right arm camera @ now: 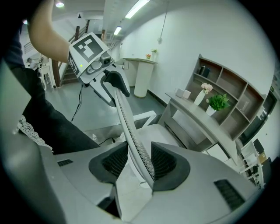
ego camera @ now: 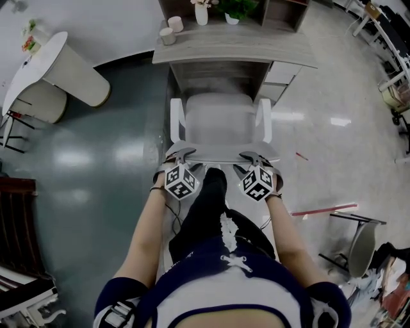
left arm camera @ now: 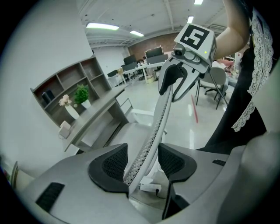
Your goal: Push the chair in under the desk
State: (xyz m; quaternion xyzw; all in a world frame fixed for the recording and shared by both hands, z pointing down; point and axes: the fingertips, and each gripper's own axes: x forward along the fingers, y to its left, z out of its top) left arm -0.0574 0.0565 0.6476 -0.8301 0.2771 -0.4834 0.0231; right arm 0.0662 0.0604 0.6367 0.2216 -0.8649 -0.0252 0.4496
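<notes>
The white chair (ego camera: pixel 221 122) stands squarely in front of the grey worktop (ego camera: pixel 211 50), facing its knee opening. The front of its seat is close to the worktop's edge, and both armrests and the backrest are out over the floor (ego camera: pixel 96 154). The person stands right behind it with both arms stretched down to the top of the backrest.

The left gripper (ego camera: pixel 181 155) is closed on the left part of the backrest's upper rim, the perforated edge pinched between its dark ribbed pads. The right gripper (ego camera: pixel 252 158) clamps the same rim toward the right, its pads pressed on either side of the thin edge. The two are near each other and level.

On the worktop two small cups (ego camera: pixel 171 30) sit near the left end. Behind them stand a pale vase (ego camera: pixel 201 13) of flowers and a potted plant (ego camera: pixel 234 9), beside an open shelf unit (ego camera: pixel 282 13).
</notes>
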